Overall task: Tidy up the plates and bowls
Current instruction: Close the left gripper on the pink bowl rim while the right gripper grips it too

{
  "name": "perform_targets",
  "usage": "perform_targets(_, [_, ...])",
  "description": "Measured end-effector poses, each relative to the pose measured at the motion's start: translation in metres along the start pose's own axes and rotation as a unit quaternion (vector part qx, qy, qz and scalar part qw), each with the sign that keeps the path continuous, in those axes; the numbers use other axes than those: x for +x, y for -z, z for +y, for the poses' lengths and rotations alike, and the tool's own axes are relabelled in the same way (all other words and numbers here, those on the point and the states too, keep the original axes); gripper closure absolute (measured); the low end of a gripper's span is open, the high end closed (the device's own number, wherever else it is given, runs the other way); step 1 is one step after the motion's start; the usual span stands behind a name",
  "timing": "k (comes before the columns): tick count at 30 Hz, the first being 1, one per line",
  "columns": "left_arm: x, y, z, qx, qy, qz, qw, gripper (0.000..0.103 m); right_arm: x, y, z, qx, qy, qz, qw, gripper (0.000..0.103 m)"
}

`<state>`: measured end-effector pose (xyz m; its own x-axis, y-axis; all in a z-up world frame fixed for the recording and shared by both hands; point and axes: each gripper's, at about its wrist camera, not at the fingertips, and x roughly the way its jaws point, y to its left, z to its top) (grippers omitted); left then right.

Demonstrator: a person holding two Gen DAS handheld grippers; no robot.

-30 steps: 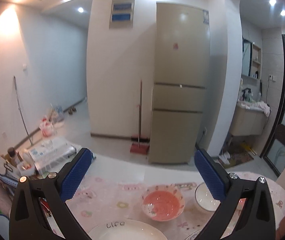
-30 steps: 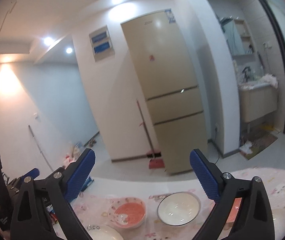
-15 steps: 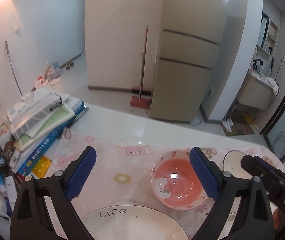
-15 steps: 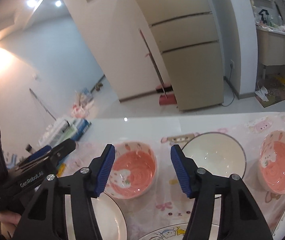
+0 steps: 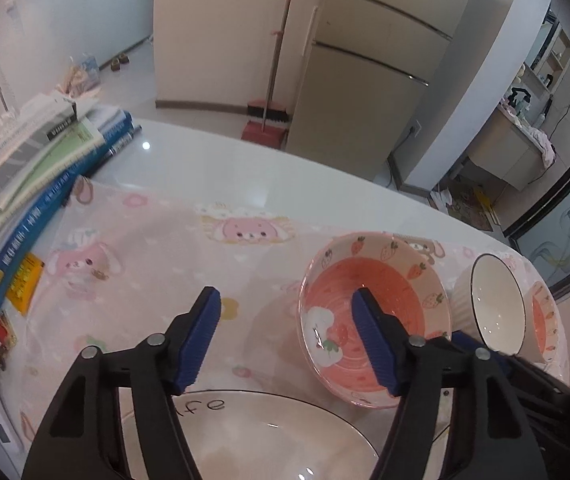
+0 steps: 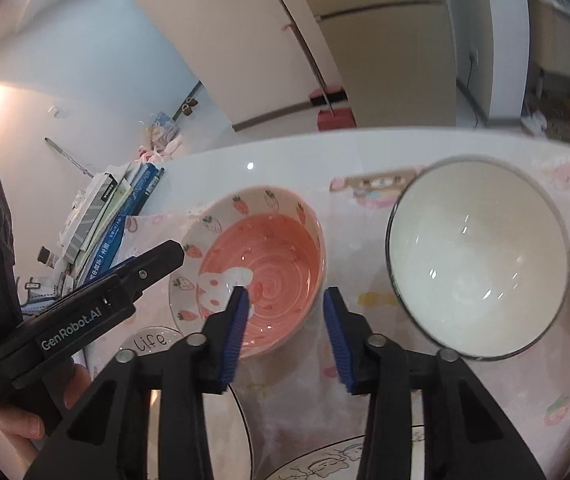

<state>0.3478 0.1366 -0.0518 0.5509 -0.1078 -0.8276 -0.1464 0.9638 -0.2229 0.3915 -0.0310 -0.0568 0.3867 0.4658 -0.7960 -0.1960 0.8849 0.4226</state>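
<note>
both grippers (image 5: 285, 328) (image 6: 285, 312) lower, over pink bowl (image 6: 261, 264)

On the table (image 6: 285, 152), the strawberry bowl (image 6: 261, 264) sits left of the white bowl (image 6: 477, 260), books (image 5: 37, 160) farther left.

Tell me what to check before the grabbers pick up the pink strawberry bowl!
1. Pink bowl is empty: ok.
2. Right gripper has the bowl's rim between its jaws: ok. One finger is over the inside and one is outside, and the jaws are closing.
3. Left gripper has the rim on the bowl's other side between its jaws: ok. Its jaws are closing too.
4. Pads already press the rim: not ok, gaps still show.
5. White bowl stands apart from the pink bowl: ok.
6. The pink bowl is clear of the "life" plate: cannot tell.
</note>
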Motion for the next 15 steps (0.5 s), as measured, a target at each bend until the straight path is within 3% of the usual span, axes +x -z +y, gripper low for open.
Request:
perform_targets(3, [0.008,0.001,0.002,-0.011,0.011,0.020,0.9997,0.056,0.012,0.004,-0.004,0.013,-0.008,0.010,1.000,0.069])
perform_targets(10, [0.030,0.008,0.003,-0.030,0.029,0.066,0.9970,0.072,0.022,0.007,-0.012,0.032,-0.013,0.006,0.999,0.071])
perform_targets(15, [0.044,0.013,0.008,-0.056,0.062,0.096,0.9919,0.085,0.025,0.004,-0.023,0.050,-0.045,0.012,0.998,0.072])
